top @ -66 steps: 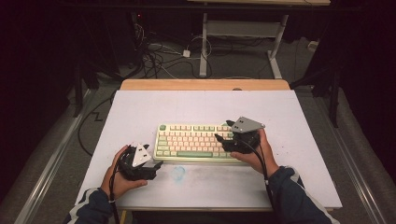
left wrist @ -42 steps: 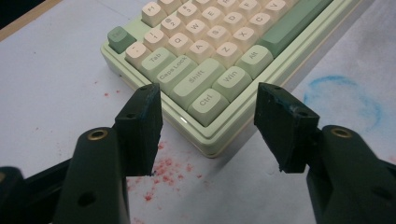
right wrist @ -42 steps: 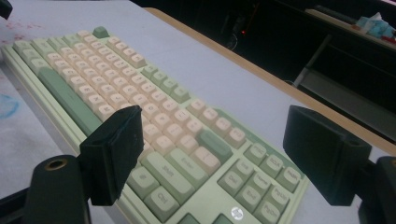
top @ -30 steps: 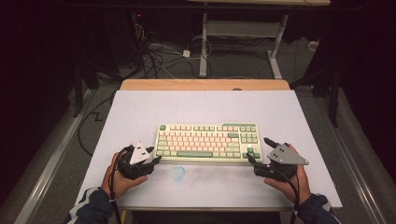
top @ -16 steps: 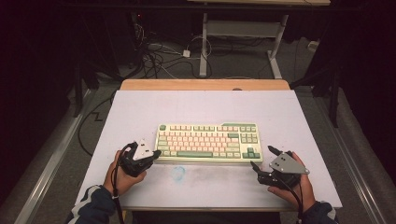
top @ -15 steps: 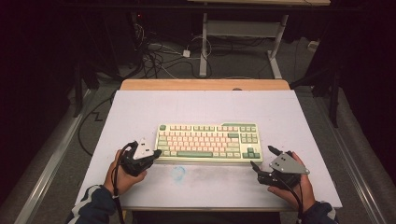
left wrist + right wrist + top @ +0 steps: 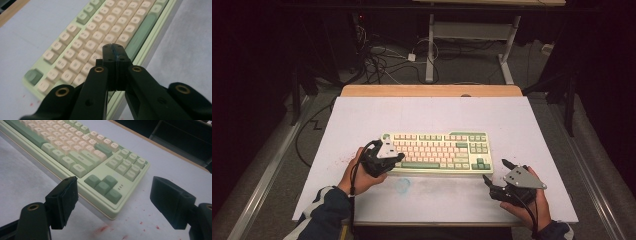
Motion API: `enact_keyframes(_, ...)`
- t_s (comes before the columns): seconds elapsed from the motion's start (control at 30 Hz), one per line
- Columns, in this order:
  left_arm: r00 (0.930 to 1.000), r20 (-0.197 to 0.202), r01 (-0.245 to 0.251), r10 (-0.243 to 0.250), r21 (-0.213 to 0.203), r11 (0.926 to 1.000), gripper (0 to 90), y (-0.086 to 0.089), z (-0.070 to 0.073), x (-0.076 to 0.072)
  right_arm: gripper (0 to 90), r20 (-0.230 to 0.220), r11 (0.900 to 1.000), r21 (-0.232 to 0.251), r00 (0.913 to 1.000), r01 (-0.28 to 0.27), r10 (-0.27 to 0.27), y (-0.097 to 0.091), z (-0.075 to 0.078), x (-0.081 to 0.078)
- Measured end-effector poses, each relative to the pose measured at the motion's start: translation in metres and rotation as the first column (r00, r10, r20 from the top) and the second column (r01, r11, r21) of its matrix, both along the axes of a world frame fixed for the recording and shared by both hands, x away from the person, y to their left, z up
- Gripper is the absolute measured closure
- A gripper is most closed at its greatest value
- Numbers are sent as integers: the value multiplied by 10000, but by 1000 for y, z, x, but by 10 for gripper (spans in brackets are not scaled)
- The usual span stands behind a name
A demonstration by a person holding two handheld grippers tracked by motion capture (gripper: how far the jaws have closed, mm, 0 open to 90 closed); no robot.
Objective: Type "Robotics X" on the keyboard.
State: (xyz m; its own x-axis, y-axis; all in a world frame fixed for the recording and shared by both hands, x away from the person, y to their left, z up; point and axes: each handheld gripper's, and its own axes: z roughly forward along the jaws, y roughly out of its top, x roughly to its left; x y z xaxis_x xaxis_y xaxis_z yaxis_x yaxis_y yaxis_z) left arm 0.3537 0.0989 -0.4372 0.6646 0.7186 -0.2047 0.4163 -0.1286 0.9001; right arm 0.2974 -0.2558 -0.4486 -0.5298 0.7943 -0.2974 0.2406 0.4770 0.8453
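Left gripper [image 7: 115, 53], jaws together, empty — poised over the keyboard [image 7: 437, 152] at frame centre, key press apparently pending. Right gripper [image 7: 113, 202], jaws apart — idle, lower right.

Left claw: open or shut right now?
Shut. The left claw has its two pads pressed flat together with nothing between them, poised over the keyboard near its green spacebar.

High cam overhead, facing fwd; gripper cams close (share keyboard [image 7: 437, 152]).
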Motion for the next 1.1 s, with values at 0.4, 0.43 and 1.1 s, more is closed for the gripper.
enact_keyframes(0.4,9978,-127,652,-646,527,9965,874,-37,-6,14,235,-97,9995,-232,9997,-232,230,1,-7,4)
enact_keyframes(0.43,9978,-127,652,-646,527,9965,874,-37,-6,14,235,-97,9995,-232,9997,-232,230,1,-7,4)
enact_keyframes(1.1,9976,-410,596,-555,1066,9925,873,-57,-26,27,245,-462,9979,-78,9969,-639,634,4,-8,6)
